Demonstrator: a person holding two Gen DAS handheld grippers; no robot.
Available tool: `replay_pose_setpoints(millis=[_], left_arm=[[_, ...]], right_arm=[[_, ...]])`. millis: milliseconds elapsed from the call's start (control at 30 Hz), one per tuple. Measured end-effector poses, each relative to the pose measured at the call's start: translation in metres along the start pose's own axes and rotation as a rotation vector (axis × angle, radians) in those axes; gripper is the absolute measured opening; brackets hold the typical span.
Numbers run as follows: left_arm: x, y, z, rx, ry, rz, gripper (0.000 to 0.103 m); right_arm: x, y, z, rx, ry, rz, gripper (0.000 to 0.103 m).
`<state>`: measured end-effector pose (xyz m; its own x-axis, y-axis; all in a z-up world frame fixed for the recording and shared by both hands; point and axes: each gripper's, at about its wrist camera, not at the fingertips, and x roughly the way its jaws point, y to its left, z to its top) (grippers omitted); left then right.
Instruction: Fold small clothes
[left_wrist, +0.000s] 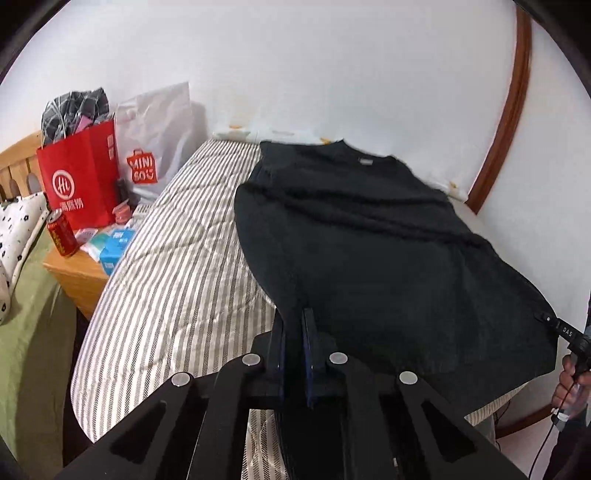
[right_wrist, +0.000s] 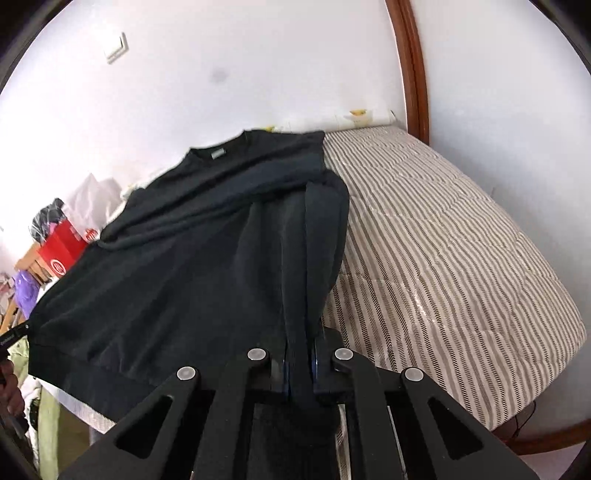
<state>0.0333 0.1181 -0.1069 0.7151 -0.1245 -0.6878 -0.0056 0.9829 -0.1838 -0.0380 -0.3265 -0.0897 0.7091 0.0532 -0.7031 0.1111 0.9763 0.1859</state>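
Observation:
A black sweatshirt (left_wrist: 369, 240) lies spread on a striped bed (left_wrist: 177, 280), collar toward the wall. My left gripper (left_wrist: 295, 325) is shut on its near left hem corner. In the right wrist view the sweatshirt (right_wrist: 177, 266) shows with a sleeve folded across the chest. My right gripper (right_wrist: 299, 354) is shut on the near right edge of the cloth, which bunches up over the fingers. The right gripper also shows in the left wrist view (left_wrist: 546, 319) at the hem's far corner.
A wooden nightstand (left_wrist: 77, 277) left of the bed holds a red paper bag (left_wrist: 79, 177), a white Miniso bag (left_wrist: 151, 147), a red can (left_wrist: 62, 232) and small boxes. The striped bed (right_wrist: 443, 258) extends to the right. A white wall and a brown curved frame (left_wrist: 506, 110) stand behind.

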Motion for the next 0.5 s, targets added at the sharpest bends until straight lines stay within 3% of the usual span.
replay_pose_setpoints(millis=[233,500], left_arm=[[-0.005,0.002,0.035,-0.022,-0.091,-0.019,0.008],[0.021,-0.003,0.09,0.003,-0.157,0.024,0.008]], right_arm=[[-0.005,0.0,0.036,0.025,-0.062,-0.005,0.007],[0.025,-0.001,0.11,0.037,-0.117,0.017,0.007]])
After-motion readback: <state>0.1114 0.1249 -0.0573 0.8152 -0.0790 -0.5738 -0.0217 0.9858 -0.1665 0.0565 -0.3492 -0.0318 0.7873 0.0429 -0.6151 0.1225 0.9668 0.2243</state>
